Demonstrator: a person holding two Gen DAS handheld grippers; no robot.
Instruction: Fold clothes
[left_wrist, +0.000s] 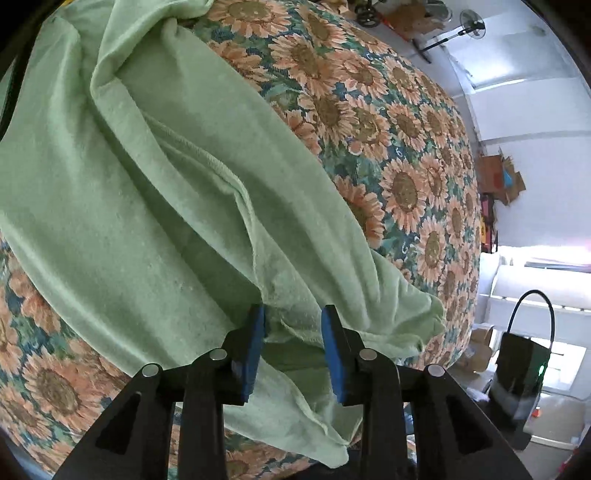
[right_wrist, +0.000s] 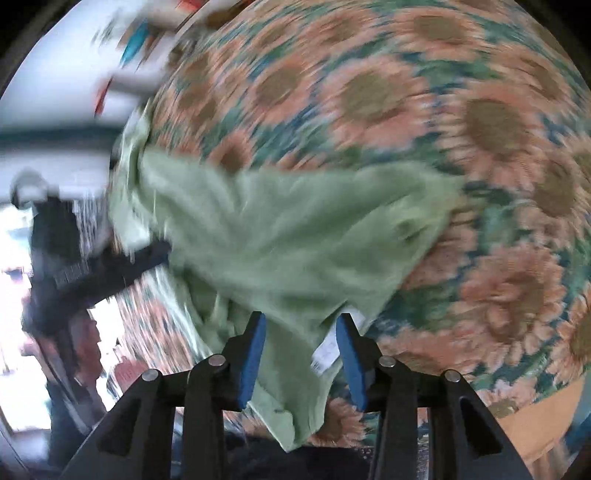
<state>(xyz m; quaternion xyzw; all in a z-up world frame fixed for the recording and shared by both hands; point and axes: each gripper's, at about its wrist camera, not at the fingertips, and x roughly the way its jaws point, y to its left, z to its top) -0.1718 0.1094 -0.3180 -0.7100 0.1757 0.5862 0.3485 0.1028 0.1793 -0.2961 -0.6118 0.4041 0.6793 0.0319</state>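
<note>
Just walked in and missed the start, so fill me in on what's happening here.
A person with a gripper in each hand is folding a light green garment on a sunflower-print cloth. The left gripper and right gripper both stand open with green fabric between the pads, not pinched. The right view is blurred.

Your left tool (left_wrist: 292, 354) points down at a pale green garment (left_wrist: 159, 192) rumpled on the sunflower-print cloth (left_wrist: 399, 155). Its blue pads (left_wrist: 255, 354) stand apart, a fabric fold lying loose between them.
</note>
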